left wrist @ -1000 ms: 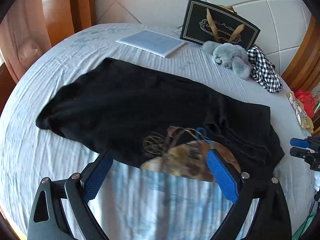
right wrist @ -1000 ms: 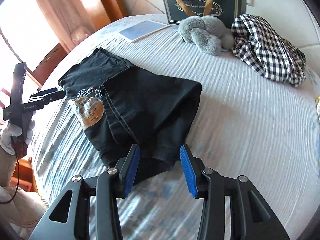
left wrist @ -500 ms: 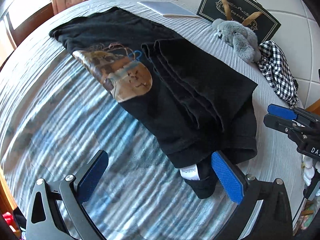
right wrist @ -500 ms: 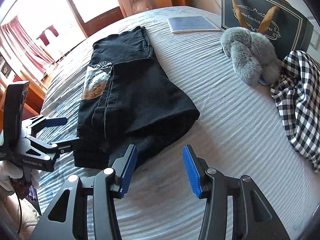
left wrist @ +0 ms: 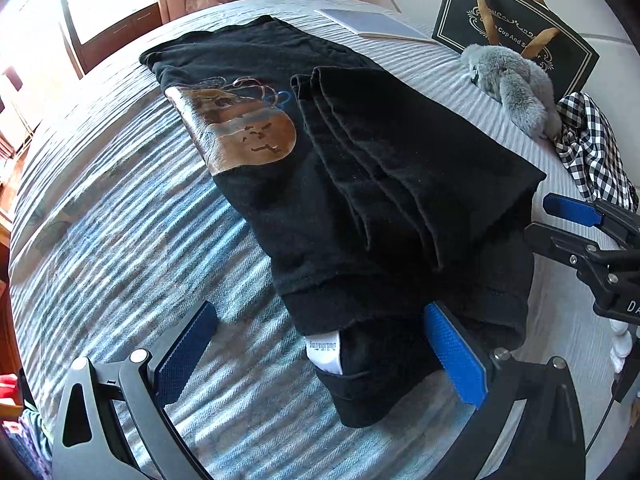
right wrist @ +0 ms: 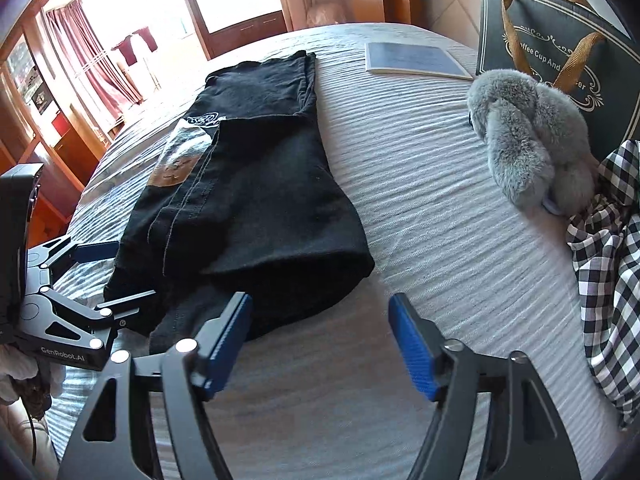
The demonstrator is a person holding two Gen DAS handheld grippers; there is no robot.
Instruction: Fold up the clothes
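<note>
A black T-shirt (left wrist: 360,184) with a brown print (left wrist: 244,132) lies on the bed, folded lengthwise into a long strip, one side flap laid over the top. Its collar end with a white label (left wrist: 325,351) lies between the open jaws of my left gripper (left wrist: 320,356). My right gripper (right wrist: 320,344) is open and empty, hovering just off the near right corner of the shirt (right wrist: 248,208). Each gripper shows in the other's view: the right one (left wrist: 576,224) and the left one (right wrist: 104,276).
A grey plush toy (right wrist: 532,148), a dark gift bag (right wrist: 560,36), a checked cloth (right wrist: 612,264) and a thin booklet (right wrist: 412,60) lie at the far side of the striped bed (right wrist: 440,240). Wooden doors and curtains stand behind.
Both grippers have swung round to the shirt's collar end and closed in on it. The shirt itself has not moved. Both grippers stay open.
</note>
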